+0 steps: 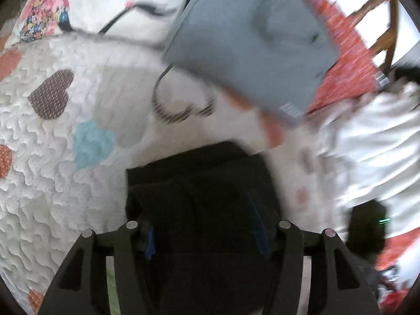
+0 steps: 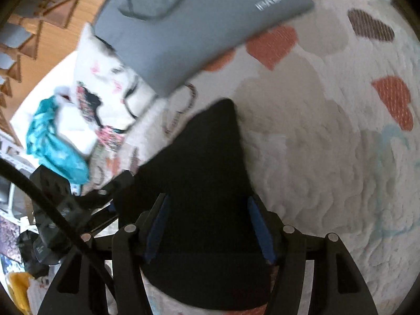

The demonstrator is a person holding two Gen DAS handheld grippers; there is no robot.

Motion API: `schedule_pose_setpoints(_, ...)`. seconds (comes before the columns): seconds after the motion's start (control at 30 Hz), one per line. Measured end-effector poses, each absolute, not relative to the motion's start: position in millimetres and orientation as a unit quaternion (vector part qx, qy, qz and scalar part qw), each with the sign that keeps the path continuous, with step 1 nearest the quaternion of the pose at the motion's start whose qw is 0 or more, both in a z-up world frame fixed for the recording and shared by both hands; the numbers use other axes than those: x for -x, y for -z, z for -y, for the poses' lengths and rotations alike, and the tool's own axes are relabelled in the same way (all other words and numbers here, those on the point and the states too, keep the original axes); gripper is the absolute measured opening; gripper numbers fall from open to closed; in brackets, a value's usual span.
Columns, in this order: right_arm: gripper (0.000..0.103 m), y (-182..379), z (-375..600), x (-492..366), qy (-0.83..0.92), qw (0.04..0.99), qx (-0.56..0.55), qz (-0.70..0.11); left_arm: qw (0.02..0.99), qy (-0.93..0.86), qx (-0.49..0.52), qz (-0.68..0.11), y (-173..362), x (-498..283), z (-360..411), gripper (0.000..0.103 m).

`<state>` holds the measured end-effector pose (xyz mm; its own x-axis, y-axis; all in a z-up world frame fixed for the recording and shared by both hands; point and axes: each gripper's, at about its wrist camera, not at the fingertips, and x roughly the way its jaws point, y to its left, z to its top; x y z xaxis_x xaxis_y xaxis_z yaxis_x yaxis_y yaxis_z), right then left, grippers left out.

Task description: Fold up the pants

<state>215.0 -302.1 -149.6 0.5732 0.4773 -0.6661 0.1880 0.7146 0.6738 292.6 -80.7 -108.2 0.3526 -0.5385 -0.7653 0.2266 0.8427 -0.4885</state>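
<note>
bunching between both part-open grippers, left gripper (image 1: 207,225) and right gripper (image 2: 207,225), black pants (image 2: 207,162).

Heart-patterned white quilt (image 1: 52,157), grey flat bag (image 2: 199,23) lying on it, teal cloth (image 2: 52,144) beside floral pillow (image 1: 92,2).

I think I am in a bedroom at home: a quilt (image 1: 52,136) with hearts, a pillow (image 1: 110,2), wooden chairs (image 1: 388,26).

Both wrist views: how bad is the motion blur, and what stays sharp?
Left wrist: grey folded pants and right side smeared; left gripper sharp, black pants between its fingers. Right wrist: milder blur; right gripper crisp, quilt soft; fisheye bends edges.
</note>
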Motion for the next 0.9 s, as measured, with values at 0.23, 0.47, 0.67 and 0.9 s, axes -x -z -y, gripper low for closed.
schedule_pose_setpoints(0.23, 0.069, 162.3, 317.2, -216.6, -0.083, 0.790, -0.407, -0.451, 0.800, 0.244, 0.180, -0.517, 103.1, -291.8, 55.6, 0.057)
schedule_pose_setpoints(0.47, 0.069, 124.3, 314.2, -190.1, -0.061, 0.836, -0.365, -0.405, 0.798, 0.187, 0.245, -0.518, 96.2, -282.4, -14.8, 0.057)
schedule_pose_setpoints(0.67, 0.069, 99.8, 279.2, -163.3, -0.120, 0.848, -0.331, -0.397, 0.813, 0.240, 0.213, -0.487, 69.5, -261.0, 17.5, 0.062)
schedule_pose_setpoints(0.9, 0.069, 137.3, 262.3, -169.3, -0.125, 0.826, -0.305, -0.456, 0.787, 0.192, 0.172, -0.560, 126.2, -280.8, 52.5, 0.066)
